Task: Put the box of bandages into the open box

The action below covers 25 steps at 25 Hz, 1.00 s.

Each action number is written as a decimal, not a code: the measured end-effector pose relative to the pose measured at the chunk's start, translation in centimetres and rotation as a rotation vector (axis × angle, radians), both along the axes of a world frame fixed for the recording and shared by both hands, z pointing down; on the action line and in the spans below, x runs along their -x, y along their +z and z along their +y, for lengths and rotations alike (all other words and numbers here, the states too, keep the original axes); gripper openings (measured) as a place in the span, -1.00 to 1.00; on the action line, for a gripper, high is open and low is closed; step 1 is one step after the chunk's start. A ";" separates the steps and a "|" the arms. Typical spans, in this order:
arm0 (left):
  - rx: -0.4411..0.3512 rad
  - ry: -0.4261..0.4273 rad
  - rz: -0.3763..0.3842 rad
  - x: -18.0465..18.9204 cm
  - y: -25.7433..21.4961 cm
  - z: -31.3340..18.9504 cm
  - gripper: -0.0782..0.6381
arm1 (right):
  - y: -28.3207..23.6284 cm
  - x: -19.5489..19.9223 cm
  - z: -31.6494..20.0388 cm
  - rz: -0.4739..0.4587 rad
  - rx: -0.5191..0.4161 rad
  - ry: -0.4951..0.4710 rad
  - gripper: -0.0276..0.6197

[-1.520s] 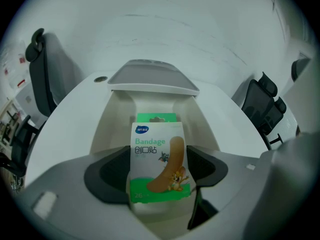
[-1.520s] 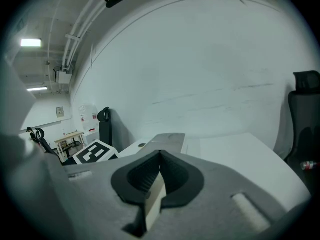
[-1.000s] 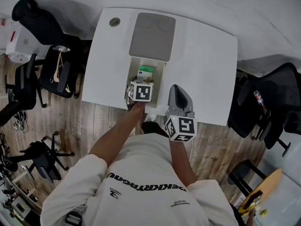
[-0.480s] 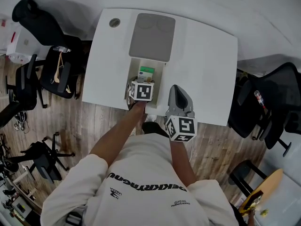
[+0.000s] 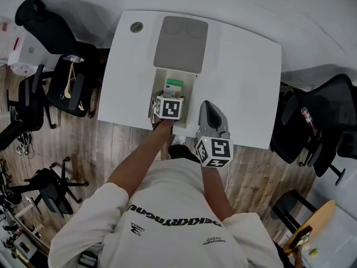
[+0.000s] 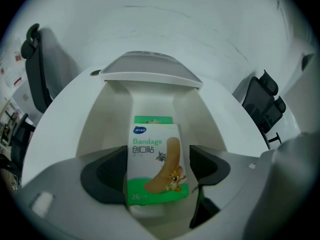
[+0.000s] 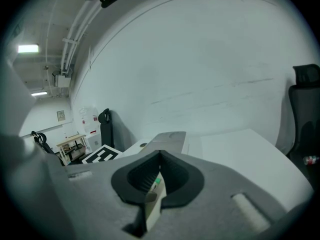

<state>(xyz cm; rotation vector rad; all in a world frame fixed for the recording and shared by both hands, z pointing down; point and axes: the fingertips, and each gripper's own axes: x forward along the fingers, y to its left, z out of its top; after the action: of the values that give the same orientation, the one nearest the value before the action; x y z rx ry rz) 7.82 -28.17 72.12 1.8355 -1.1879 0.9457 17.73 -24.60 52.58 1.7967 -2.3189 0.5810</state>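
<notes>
My left gripper [image 6: 158, 158] is in the near end of the open box [image 6: 98, 120]. Its jaws are opening, and the box of bandages [image 6: 155, 176] sits between the pads, inside the walls. My right gripper [image 7: 160, 165] is just to the right over the near table edge, with its jaws together and nothing held. The grey lid [image 5: 181, 43] is folded back on the far side. The white table [image 5: 240, 82] has a round port [image 5: 136, 26] at the far left. There is wood floor [image 5: 114, 147] below and black chairs [image 5: 67, 85] on both sides.
</notes>
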 end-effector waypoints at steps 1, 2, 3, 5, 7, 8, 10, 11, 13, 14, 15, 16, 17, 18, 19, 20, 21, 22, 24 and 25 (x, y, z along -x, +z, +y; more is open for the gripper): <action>0.000 0.001 0.005 0.0 -0.1 0.0 0.34 | -0.1 0.0 0.1 0.002 0.000 0.001 -0.92; 0.001 0.003 0.011 0.0 -0.1 0.0 0.34 | -0.1 0.0 0.1 0.003 0.000 0.003 -0.92; 0.002 0.003 0.020 0.0 -0.2 0.1 0.34 | -0.2 0.0 0.2 0.005 0.001 0.004 -0.92; -0.003 -0.002 0.045 -0.1 -0.5 0.0 0.34 | -0.3 0.0 0.2 0.008 0.001 0.005 -0.92; -0.020 -0.007 0.065 -0.1 -1.2 -0.1 0.36 | -0.4 0.1 0.3 0.012 -0.002 0.006 -0.92; -0.027 -0.007 0.070 0.0 -1.6 -0.1 0.36 | -0.6 0.2 0.4 0.015 -0.004 0.006 -0.92; -0.034 -0.010 0.082 0.1 -2.2 0.0 0.36 | -0.8 0.4 0.5 0.019 -0.008 0.008 -0.92; -0.040 -0.013 0.087 0.2 -2.5 0.1 0.36 | -0.9 0.5 0.6 0.022 -0.009 0.009 -0.92; -0.060 -0.019 0.094 0.4 -3.2 0.1 0.36 | -1.0 0.8 0.8 0.027 -0.013 0.009 -0.92; -0.072 -0.024 0.101 0.4 -3.7 0.1 0.35 | -1.1 0.9 0.9 0.029 -0.015 0.009 -0.92; -0.084 -0.029 0.108 0.5 -4.1 0.1 0.35 | -1.2 1.0 0.9 0.032 -0.016 0.010 -0.92; -0.097 -0.033 0.116 0.5 -4.6 0.1 0.35 | -1.3 1.1 1.1 0.034 -0.017 0.013 -0.92; -0.113 -0.033 0.123 0.5 -5.1 0.1 0.34 | -1.4 1.2 1.2 0.036 -0.017 0.016 -0.92; -0.130 -0.031 0.130 0.4 -5.7 0.2 0.32 | -1.5 1.3 1.5 0.037 -0.019 0.020 -0.92; -0.147 -0.033 0.138 0.4 -6.3 0.3 0.30 | -1.6 1.4 1.7 0.040 -0.021 0.022 -0.92; -0.161 -0.037 0.147 0.4 -7.1 0.4 0.28 | -1.8 1.5 1.8 0.043 -0.025 0.022 -0.92; -0.173 -0.040 0.157 0.5 -7.8 0.6 0.26 | -1.9 1.6 2.0 0.046 -0.028 0.023 -0.92; -0.184 -0.040 0.167 0.5 -8.5 0.7 0.24 | -2.0 1.8 2.2 0.050 -0.030 0.023 -0.92; -0.209 -0.037 0.187 0.6 -9.8 1.2 0.21 | -2.4 2.1 2.6 0.054 -0.033 0.028 -0.92; -0.223 -0.038 0.197 0.7 -10.4 1.4 0.17 | -2.6 2.2 2.9 0.055 -0.036 0.031 -0.92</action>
<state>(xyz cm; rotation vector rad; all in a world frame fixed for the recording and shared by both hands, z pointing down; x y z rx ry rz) 7.11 -26.75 61.69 2.0205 -1.2395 0.6148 15.56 -21.74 50.01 1.8434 -2.2838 0.4903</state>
